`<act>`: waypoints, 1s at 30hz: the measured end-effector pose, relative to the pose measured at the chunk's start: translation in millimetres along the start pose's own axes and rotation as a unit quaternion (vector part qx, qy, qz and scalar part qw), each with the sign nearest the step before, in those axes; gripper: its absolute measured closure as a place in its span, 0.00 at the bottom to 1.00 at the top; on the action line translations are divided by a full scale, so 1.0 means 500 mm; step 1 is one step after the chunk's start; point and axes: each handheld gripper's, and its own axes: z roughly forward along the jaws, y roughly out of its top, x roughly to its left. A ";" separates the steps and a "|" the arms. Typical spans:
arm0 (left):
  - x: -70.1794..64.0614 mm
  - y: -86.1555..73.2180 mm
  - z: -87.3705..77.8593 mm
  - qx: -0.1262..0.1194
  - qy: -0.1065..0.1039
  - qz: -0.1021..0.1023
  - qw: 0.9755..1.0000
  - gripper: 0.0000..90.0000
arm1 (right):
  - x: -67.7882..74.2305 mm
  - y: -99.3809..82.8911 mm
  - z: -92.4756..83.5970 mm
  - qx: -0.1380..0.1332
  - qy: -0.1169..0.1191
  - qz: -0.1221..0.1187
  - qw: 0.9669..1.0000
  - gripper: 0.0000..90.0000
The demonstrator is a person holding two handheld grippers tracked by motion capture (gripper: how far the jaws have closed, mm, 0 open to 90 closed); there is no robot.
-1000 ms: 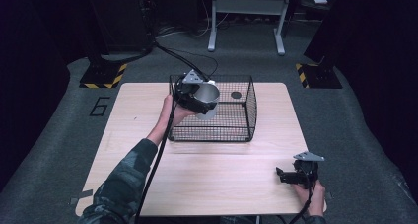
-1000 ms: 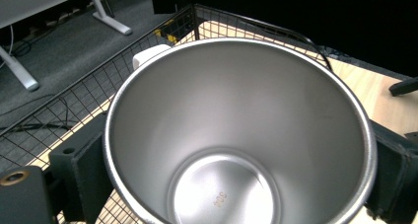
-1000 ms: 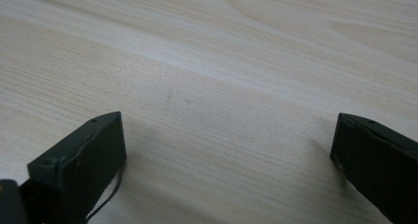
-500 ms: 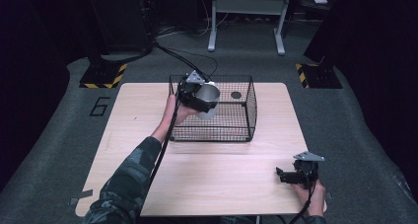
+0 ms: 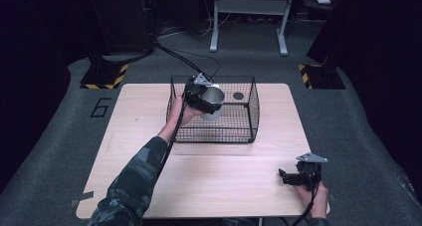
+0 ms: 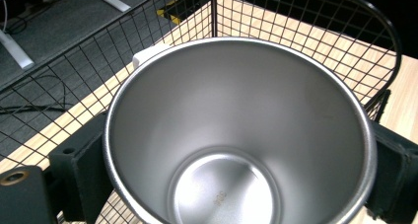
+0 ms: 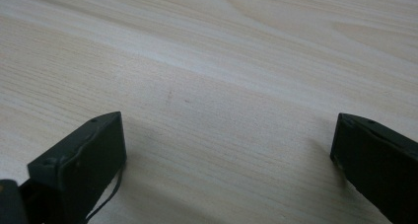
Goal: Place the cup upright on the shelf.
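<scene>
steel cup (image 6: 236,135) sits clamped between our left gripper's (image 5: 201,94) jaws, held over the black wire basket (image 5: 251,104) on the table (image 5: 149,111). our right gripper (image 5: 298,176) rests near the table's front edge, jaws wide.

Table (image 5: 224,176) brightly lit from above, room around it falls dark. High view soft, slightly blurry. Cup (image 6: 241,135) interior shows gentle sheen; right jaws cast faint shadows.

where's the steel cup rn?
High view: the cup is clamped in the left gripper, held over the left part of the wire basket at the table's far side.
</scene>
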 end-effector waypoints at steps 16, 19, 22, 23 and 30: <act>0.014 -0.008 0.035 0.002 -0.003 0.013 1.000 0.08 | 0.000 0.000 0.000 0.000 0.000 0.000 1.000 0.00; 0.015 -0.009 0.040 0.004 -0.005 0.013 1.000 0.08 | 0.000 0.000 0.000 0.000 0.000 0.000 1.000 0.00; 0.016 -0.011 0.047 0.006 -0.006 0.014 1.000 0.08 | 0.000 0.000 0.000 0.000 0.000 0.000 1.000 0.00; 0.017 -0.010 0.048 0.009 -0.007 0.016 1.000 0.08 | 0.000 0.000 0.000 0.000 0.000 0.000 1.000 0.00; 0.019 -0.016 0.067 0.017 -0.009 0.012 1.000 0.08 | 0.000 0.000 0.000 0.001 0.000 0.000 1.000 0.00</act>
